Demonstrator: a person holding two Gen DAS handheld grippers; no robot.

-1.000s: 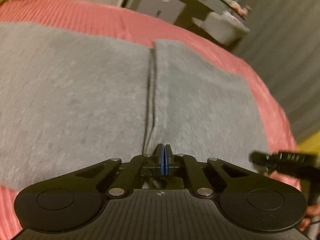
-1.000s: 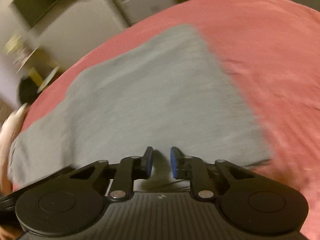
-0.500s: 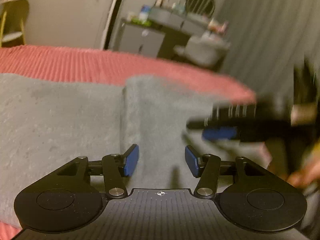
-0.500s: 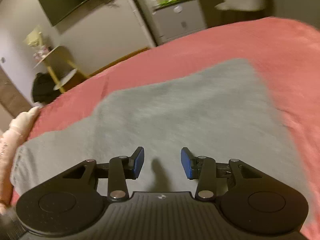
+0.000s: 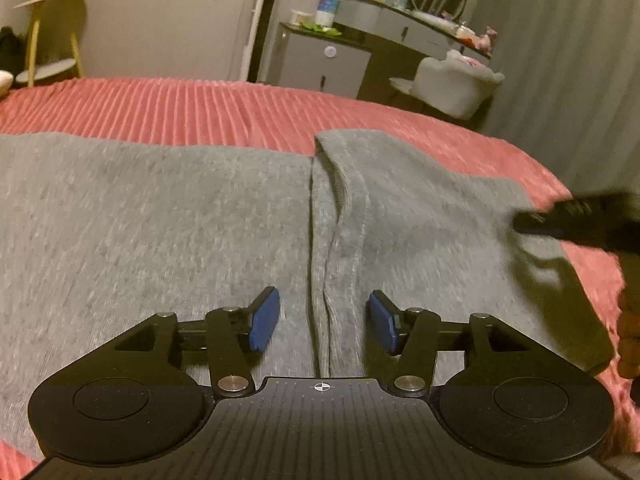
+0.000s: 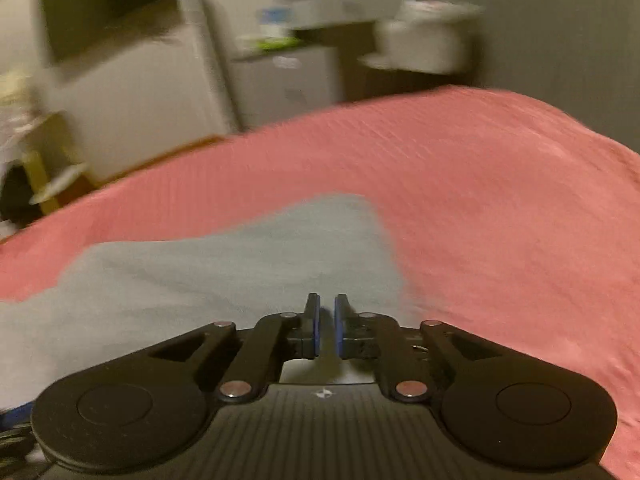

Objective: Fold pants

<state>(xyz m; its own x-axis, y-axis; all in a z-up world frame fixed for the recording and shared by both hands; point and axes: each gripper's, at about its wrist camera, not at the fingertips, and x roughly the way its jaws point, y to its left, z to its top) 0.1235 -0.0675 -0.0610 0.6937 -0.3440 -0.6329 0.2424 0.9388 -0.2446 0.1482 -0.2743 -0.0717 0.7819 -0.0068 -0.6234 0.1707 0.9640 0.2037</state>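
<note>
My left gripper point(image 5: 323, 322) opened since; pants point(image 5: 160, 220) seam lies between its jaws. Right gripper point(image 6: 325, 326) nearly closed, grip unclear. One fold done, more left.

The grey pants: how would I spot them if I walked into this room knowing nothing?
Look at the bed with the ribbed pink-red bedspread that fills the middle of the room. Spread flat across it lie the grey pants, a soft heathered fabric with a stitched seam down the fold. They are the only grey cloth on that pink cover, directly in front of the open left gripper.
</note>
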